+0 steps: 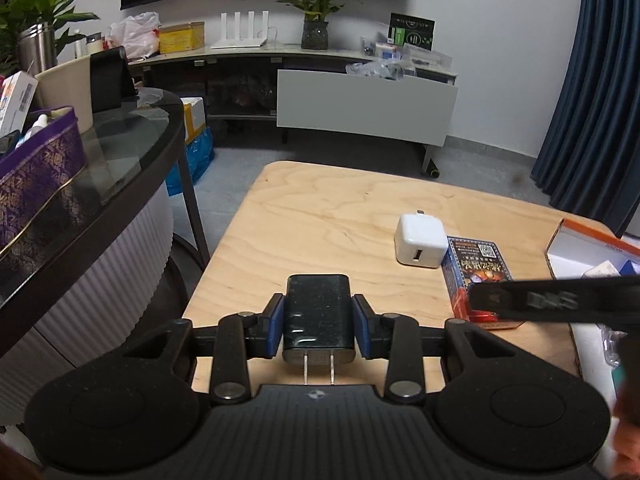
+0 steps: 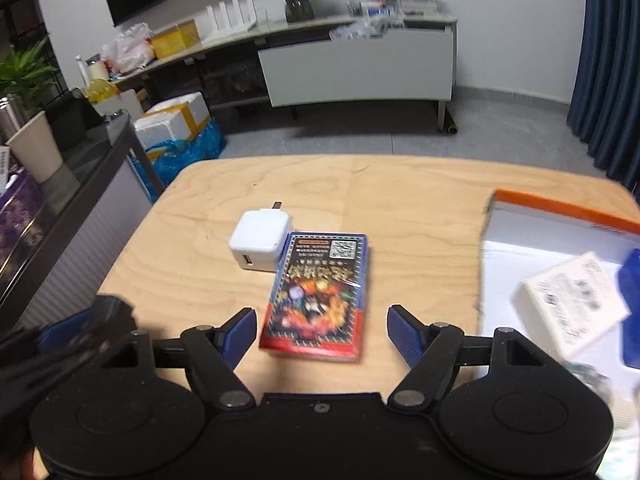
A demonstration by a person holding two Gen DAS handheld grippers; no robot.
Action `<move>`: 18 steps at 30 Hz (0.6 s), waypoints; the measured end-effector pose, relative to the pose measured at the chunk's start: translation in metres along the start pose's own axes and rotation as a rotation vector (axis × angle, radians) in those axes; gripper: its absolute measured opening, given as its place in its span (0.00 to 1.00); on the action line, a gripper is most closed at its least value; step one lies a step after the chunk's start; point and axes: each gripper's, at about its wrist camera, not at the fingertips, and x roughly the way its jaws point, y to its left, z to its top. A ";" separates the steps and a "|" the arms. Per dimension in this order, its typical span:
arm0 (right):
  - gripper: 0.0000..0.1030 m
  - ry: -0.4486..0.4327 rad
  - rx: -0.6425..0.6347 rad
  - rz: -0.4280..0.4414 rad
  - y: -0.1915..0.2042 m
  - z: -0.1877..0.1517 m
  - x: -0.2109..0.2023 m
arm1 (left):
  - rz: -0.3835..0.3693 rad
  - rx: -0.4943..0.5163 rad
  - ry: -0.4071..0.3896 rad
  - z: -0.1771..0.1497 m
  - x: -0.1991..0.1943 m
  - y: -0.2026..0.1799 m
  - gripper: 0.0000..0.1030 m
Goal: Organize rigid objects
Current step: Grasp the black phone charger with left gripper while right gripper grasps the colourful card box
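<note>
I've got the black charger (image 1: pixel 319 314) clamped in my left gripper (image 1: pixel 319 326), above the table (image 1: pixel 320 208). Right gripper (image 2: pixel 321 334) gapes empty over the card box (image 2: pixel 320 296) beside the white charger (image 2: pixel 260 245); I should straddle its long sides squarely.

The orange-rimmed box (image 2: pixel 560 208) is cut off by the right edge in both wrist views. Inside this box, a white carton (image 2: pixel 572 308) is blurred and its print unreadable; beside it, a blue item (image 2: pixel 632 300) is cropped. Left of the box, the card pack (image 1: pixel 476 268) is partly hidden by a blurred black bar (image 1: pixel 552 300).
</note>
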 end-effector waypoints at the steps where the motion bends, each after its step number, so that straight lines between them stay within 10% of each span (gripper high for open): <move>1: 0.83 0.010 0.000 -0.008 0.003 0.003 0.007 | -0.004 -0.006 -0.001 -0.001 0.000 0.003 0.35; 18: 0.69 -0.098 -0.013 -0.051 -0.001 0.000 -0.020 | -0.006 0.014 0.028 0.045 0.074 -0.012 0.35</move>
